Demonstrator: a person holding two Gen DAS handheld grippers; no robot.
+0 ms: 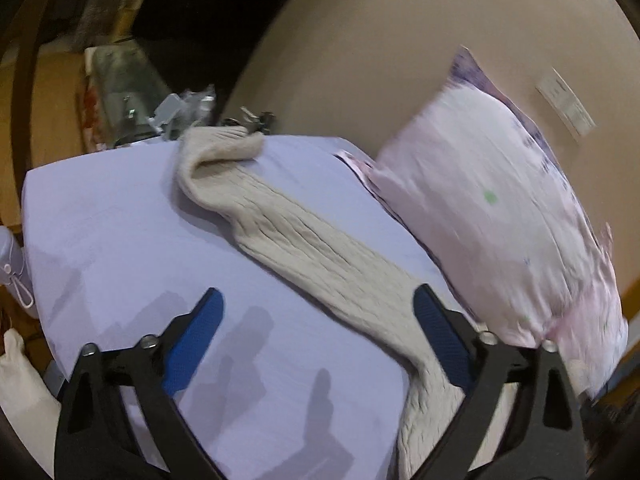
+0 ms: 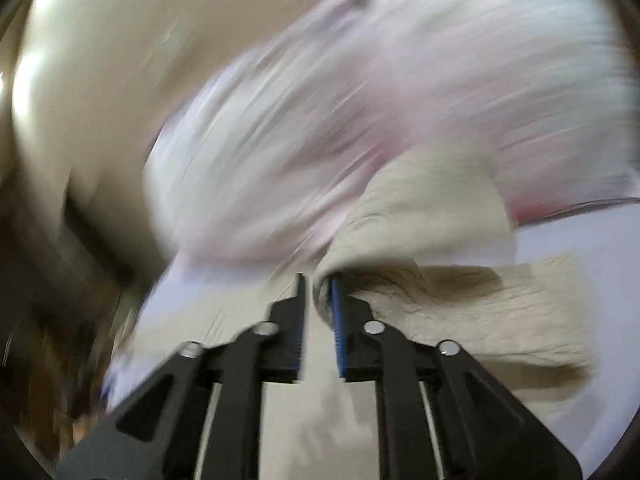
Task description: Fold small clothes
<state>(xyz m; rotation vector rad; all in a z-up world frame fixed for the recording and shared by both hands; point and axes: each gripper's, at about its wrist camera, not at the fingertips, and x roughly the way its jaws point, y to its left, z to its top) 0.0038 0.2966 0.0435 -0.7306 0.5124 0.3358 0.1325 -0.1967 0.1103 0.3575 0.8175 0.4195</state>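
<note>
A long beige knitted garment (image 1: 320, 248) lies diagonally across the lavender bed sheet (image 1: 120, 208), its far end bunched near the top edge. My left gripper (image 1: 316, 308) is open above the sheet, its right finger (image 1: 436, 332) over the garment's near part. In the right wrist view, which is blurred by motion, my right gripper (image 2: 319, 300) is nearly shut and pinches a fold of the beige garment (image 2: 460, 304) between its blue pads, lifting its edge off the sheet.
A pink and white pillow (image 1: 500, 216) leans against the beige wall (image 1: 380, 40) to the right of the garment; it also shows in the right wrist view (image 2: 360, 100). Clutter and a grey object (image 1: 172, 112) sit beyond the bed's far edge.
</note>
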